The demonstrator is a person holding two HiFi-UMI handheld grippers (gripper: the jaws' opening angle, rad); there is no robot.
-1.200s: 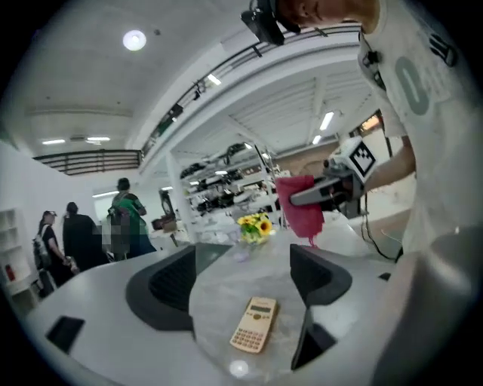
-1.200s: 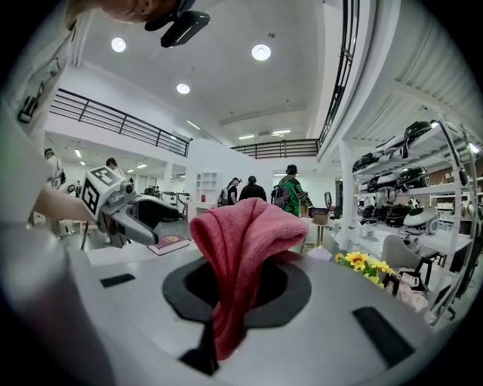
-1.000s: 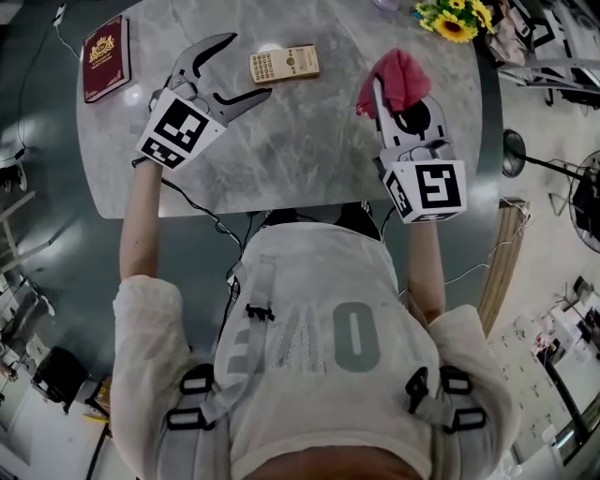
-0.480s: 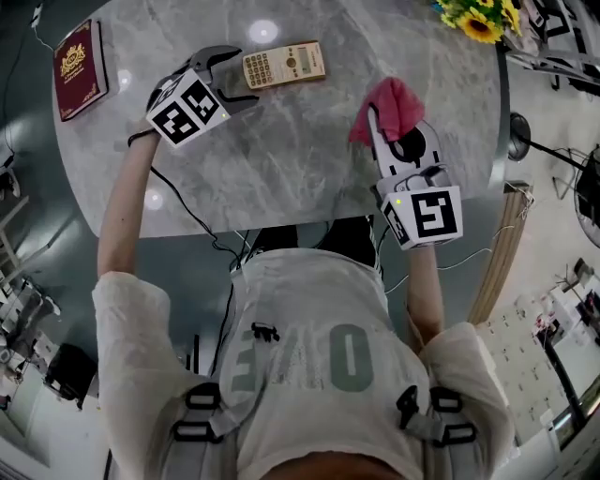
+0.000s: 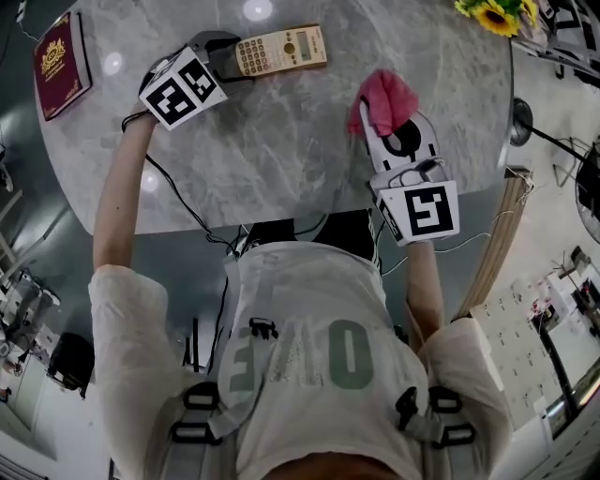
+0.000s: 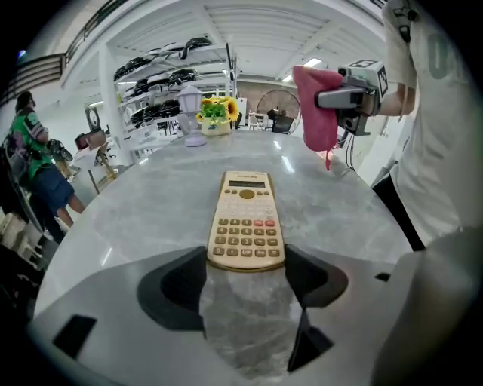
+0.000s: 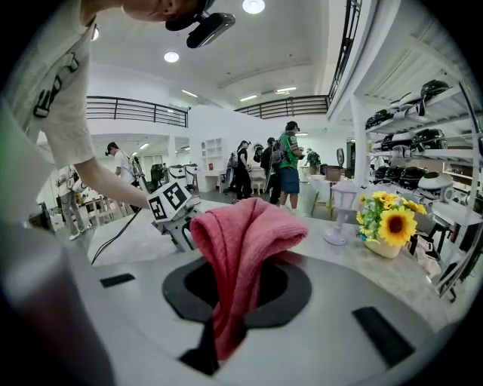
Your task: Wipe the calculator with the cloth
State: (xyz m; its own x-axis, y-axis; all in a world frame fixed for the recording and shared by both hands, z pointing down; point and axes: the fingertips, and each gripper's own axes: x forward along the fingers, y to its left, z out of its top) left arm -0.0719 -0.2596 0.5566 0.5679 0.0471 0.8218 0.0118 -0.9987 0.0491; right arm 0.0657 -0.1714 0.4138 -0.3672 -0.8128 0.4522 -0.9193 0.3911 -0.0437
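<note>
The calculator (image 5: 281,51) is cream with brown keys, the cloth (image 5: 384,98) pink, the veined table (image 5: 281,150) grey, the book (image 5: 63,64) dark red.

1 calculator (image 5: 280,51); 1 cloth (image 5: 384,100); 1 book (image 5: 62,52); 1 sunflower bunch (image 5: 497,16); 1 lamp (image 7: 341,203); 1 counter (image 5: 281,141); grippers, 2: left gripper (image 5: 225,58), right gripper (image 5: 380,117).

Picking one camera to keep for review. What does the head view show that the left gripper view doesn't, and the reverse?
Head view only: the red book, and the left gripper seen from above. Left gripper view only: its jaws, which have just been closing, set against the near end of the calculator; shelves behind. Both: the calculator, the pink cloth shut in the right gripper, the sunflowers.
</note>
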